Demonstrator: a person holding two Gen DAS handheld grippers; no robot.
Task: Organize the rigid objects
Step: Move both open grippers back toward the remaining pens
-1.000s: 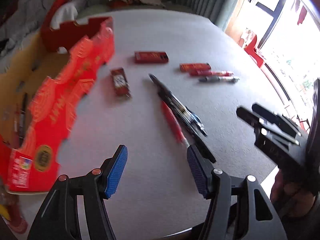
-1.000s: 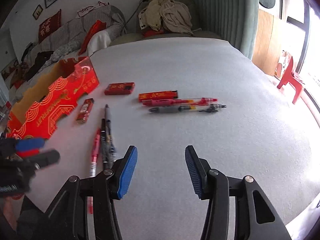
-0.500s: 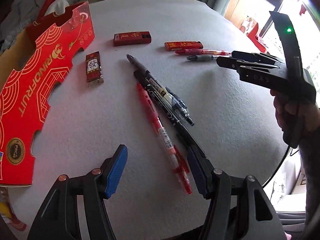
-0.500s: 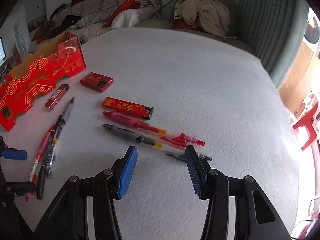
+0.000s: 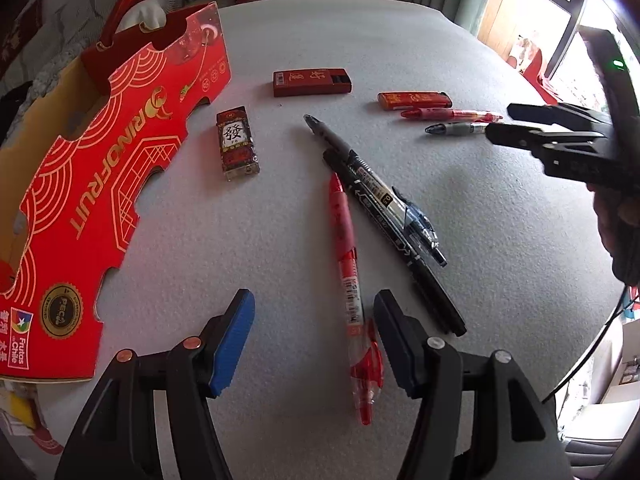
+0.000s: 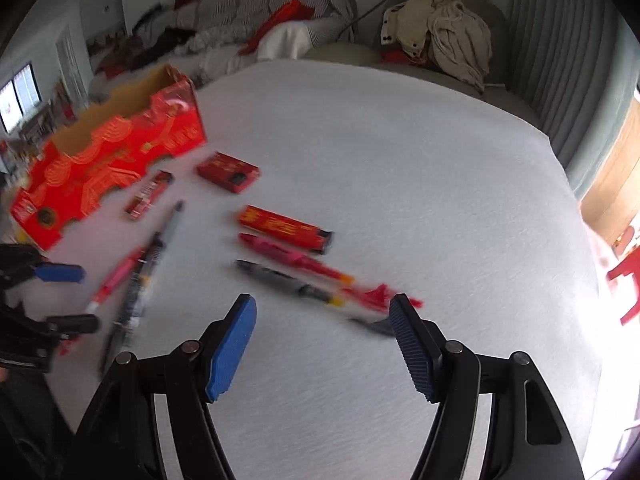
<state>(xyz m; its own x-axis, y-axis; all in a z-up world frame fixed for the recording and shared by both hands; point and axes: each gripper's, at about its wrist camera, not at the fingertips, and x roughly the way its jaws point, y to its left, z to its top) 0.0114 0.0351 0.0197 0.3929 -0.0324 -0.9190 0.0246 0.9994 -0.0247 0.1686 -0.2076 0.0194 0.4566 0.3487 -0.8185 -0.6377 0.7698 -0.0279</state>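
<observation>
My left gripper is open just above the grey table, and the tail of a red pen lies between its fingers, untouched. Two black pens lie beside it. My right gripper, jaws opening, hovers over the clip ends of a pink pen and a grey pen; neither is gripped. An orange lighter lies just beyond them. The left wrist view shows the right gripper at the right, over the same pair.
A red cardboard fruit box stands open along the table's left side. A patterned lighter and a flat red case lie near it. Behind the table are a sofa with bedding and a chair with clothes.
The right gripper swung over from the table's middle to the pink and grey pens, rolled, and its jaws widened. The left gripper tilted down over the red and black pens.
</observation>
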